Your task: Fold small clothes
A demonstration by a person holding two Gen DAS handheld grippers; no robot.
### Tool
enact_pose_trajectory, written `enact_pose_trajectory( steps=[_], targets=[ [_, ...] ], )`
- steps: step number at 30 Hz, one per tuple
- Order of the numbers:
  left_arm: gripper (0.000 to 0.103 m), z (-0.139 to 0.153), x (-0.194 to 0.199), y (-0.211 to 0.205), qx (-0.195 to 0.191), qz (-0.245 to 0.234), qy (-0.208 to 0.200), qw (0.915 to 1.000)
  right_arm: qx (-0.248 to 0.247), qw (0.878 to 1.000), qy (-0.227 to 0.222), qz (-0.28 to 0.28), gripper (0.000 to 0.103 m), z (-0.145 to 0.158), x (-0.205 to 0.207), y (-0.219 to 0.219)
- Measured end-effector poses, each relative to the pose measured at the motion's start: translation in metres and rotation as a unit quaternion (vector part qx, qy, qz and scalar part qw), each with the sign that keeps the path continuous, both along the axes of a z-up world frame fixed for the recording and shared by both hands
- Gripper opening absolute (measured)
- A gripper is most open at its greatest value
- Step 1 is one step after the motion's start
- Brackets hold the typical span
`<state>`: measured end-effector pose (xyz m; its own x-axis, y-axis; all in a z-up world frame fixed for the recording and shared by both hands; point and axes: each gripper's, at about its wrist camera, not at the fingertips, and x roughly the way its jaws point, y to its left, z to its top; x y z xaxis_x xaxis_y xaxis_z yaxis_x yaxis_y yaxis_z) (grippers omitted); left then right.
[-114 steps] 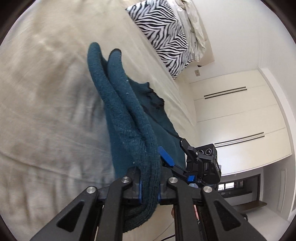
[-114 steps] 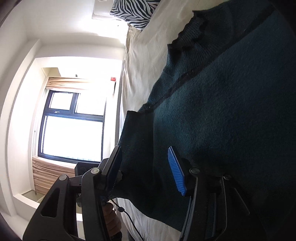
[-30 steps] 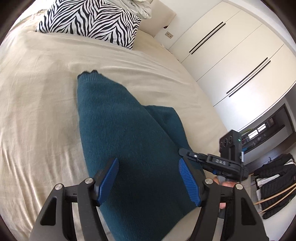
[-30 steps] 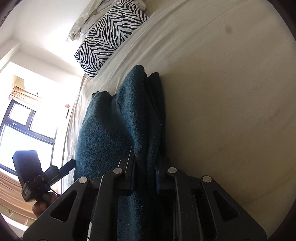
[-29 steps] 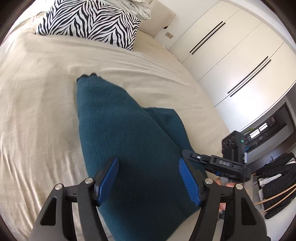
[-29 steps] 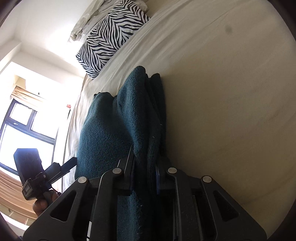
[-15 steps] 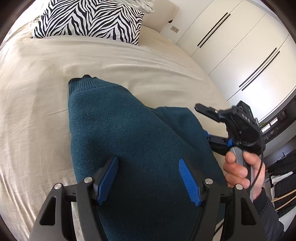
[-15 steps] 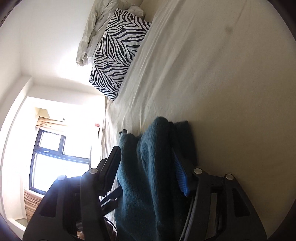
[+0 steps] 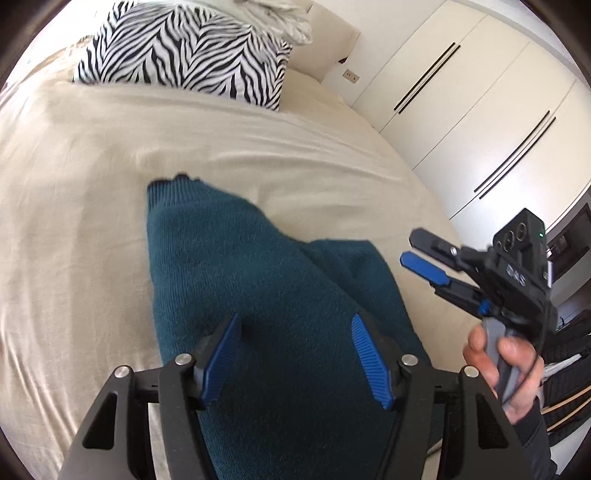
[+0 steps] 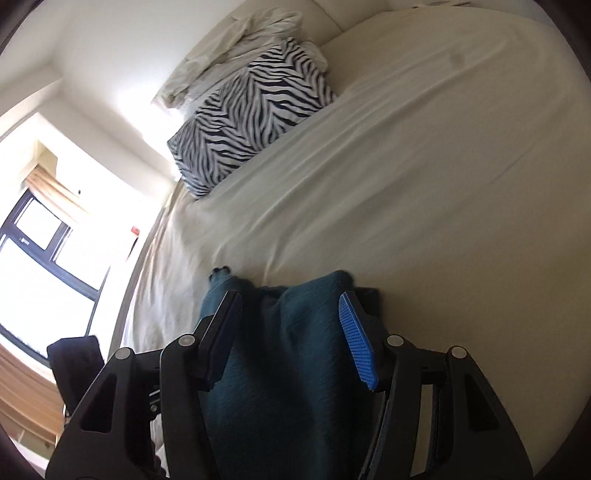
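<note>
Right gripper (image 10: 291, 332), clamping earlier, is now hanging spread above teal sweater (image 9: 258, 295); left gripper (image 9: 295, 354) spread too. Soft, limp knit; pinching folded edge likely best.

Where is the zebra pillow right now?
The zebra pillow lies at the head of the bed, top left in the left wrist view, well beyond the teal sweater. A crumpled white cloth sits behind it.

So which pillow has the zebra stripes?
The front pillow, black-and-white striped, lying on the beige bed. The crumpled white pillow behind it is plain.
</note>
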<state>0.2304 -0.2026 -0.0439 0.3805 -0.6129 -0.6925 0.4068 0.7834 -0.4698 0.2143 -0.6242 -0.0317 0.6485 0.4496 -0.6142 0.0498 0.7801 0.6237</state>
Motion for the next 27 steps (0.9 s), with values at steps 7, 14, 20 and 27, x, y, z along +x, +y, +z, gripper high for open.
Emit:
enact_pose_trajectory(
  steps=[7, 14, 20, 27],
  targets=[
    [0.059, -0.026, 0.027, -0.013, 0.064, -0.019, 0.033, 0.9972, -0.020, 0.995, 0.094, 0.006, 0.046, -0.042, 0.025, 0.015],
    [0.056, -0.036, 0.031, -0.013, 0.075, -0.012, 0.030, 0.9966, -0.035, 0.993, 0.103, -0.042, 0.000, -0.076, 0.036, -0.009],
    [0.056, -0.041, 0.027, -0.010, 0.073, -0.018, 0.024, 0.9969, -0.040, 0.993, 0.102, -0.046, 0.000, -0.073, 0.035, -0.010],
    [0.056, -0.037, 0.016, -0.016, 0.109, -0.013, -0.001, 0.9940, -0.051, 0.997, 0.063, 0.002, 0.009, -0.017, 0.020, 0.028]
  ],
)
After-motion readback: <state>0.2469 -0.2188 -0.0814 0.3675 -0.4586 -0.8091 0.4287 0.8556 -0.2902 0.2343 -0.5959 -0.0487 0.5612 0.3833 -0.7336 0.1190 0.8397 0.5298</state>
